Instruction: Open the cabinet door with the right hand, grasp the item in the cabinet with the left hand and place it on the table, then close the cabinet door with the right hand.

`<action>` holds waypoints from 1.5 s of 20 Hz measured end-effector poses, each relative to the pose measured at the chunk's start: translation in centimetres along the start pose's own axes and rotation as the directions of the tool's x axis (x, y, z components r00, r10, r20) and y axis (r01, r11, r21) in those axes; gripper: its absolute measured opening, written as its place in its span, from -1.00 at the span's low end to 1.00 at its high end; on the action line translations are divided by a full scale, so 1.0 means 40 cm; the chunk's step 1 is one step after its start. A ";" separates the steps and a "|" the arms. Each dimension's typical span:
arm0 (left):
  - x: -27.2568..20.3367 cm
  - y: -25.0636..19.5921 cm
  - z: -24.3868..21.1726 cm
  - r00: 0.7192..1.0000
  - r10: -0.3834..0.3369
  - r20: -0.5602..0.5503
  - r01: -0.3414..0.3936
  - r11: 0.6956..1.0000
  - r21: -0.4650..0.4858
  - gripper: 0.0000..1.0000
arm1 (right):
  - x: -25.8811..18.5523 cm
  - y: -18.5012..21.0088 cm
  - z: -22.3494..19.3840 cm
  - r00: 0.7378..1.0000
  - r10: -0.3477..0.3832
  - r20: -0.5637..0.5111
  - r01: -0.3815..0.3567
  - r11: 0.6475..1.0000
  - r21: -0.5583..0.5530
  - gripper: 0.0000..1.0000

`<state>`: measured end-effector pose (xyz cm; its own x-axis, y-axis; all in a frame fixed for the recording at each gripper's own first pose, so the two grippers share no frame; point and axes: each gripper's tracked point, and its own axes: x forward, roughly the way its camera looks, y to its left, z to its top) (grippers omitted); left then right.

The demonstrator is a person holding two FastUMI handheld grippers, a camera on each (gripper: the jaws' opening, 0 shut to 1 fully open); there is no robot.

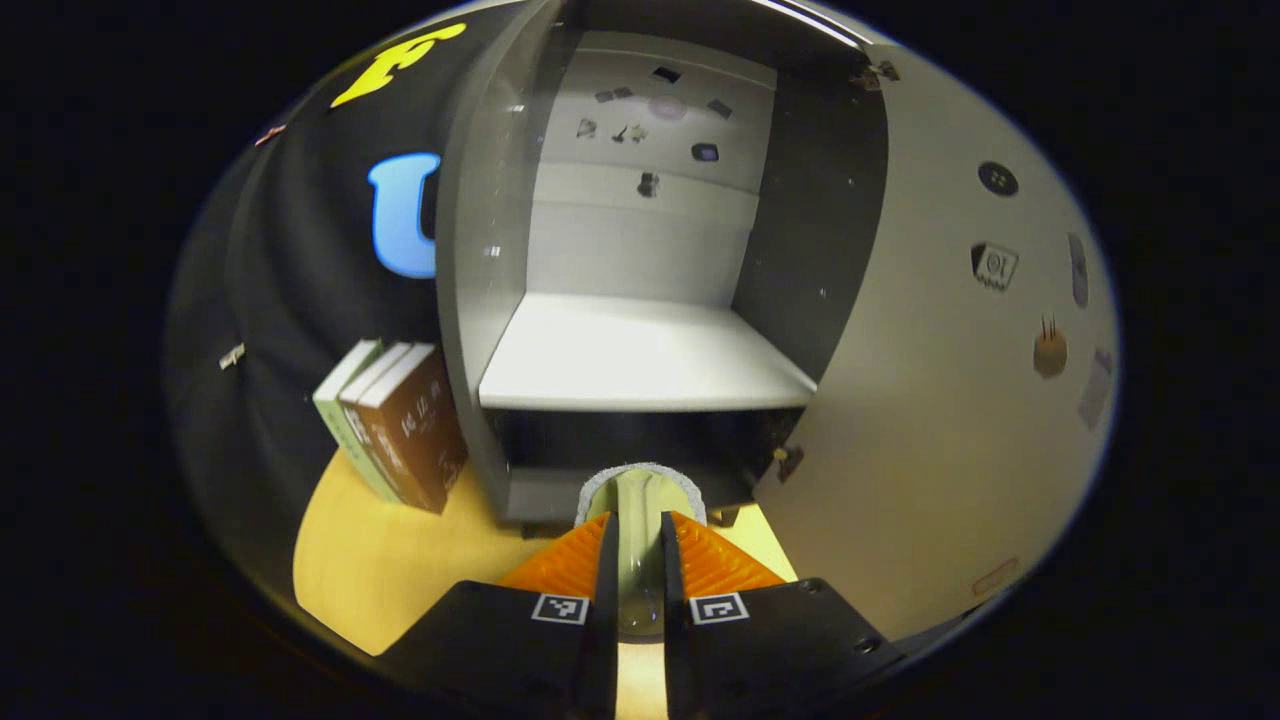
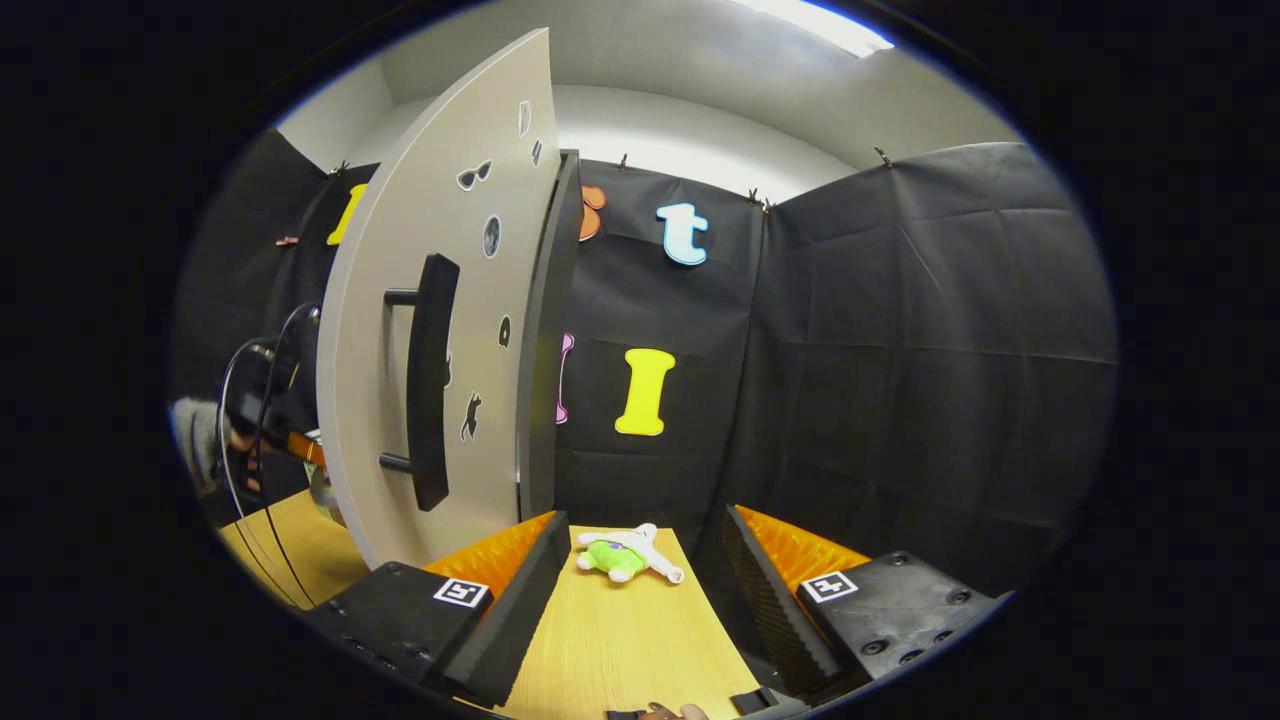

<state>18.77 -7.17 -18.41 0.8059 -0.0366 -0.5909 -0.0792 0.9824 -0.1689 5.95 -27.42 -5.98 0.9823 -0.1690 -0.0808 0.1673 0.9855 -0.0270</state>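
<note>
A pale, rounded, foam-edged item point(image 1: 640, 500), judged light and yielding, is held between the nearly closed fingers of the left gripper point(image 1: 638, 560) before the open cabinet point(image 1: 640, 350); the right gripper point(image 2: 640, 570) is spread wide and empty beside the door handle point(image 2: 430, 380).

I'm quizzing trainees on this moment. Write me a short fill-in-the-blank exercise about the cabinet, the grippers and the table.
1. The cabinet door stands ____.
2. The left gripper is shut on a pale item, while the right gripper is ____.
3. Left of the cabinet, three ____ stand on the table.
4. A green and white plush toy lies on the ____.

Missing words: open; open; books; table
</note>
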 end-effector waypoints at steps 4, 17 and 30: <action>0.030 -0.022 -0.217 0.996 0.005 -0.085 -0.010 0.998 -0.068 -0.54 | 0.006 -0.010 -0.004 1.000 -0.012 -0.012 0.012 0.999 0.041 0.94; 0.125 -0.063 -0.669 0.970 0.091 -0.224 -0.119 0.986 -0.114 -0.53 | 0.005 -0.001 -0.070 0.994 0.044 -0.103 -0.042 0.999 0.022 0.94; 0.079 -0.045 -0.634 0.976 0.107 -0.191 -0.126 0.988 -0.091 0.67 | -0.004 0.050 -0.063 0.985 0.147 -0.090 -0.145 0.989 0.037 0.94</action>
<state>6.58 -13.68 -40.00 0.6655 0.0346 -0.7456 -0.2338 0.9583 -0.1642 5.90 -25.47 -8.55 0.9847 -0.0225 -0.1727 0.0266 0.9994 0.0216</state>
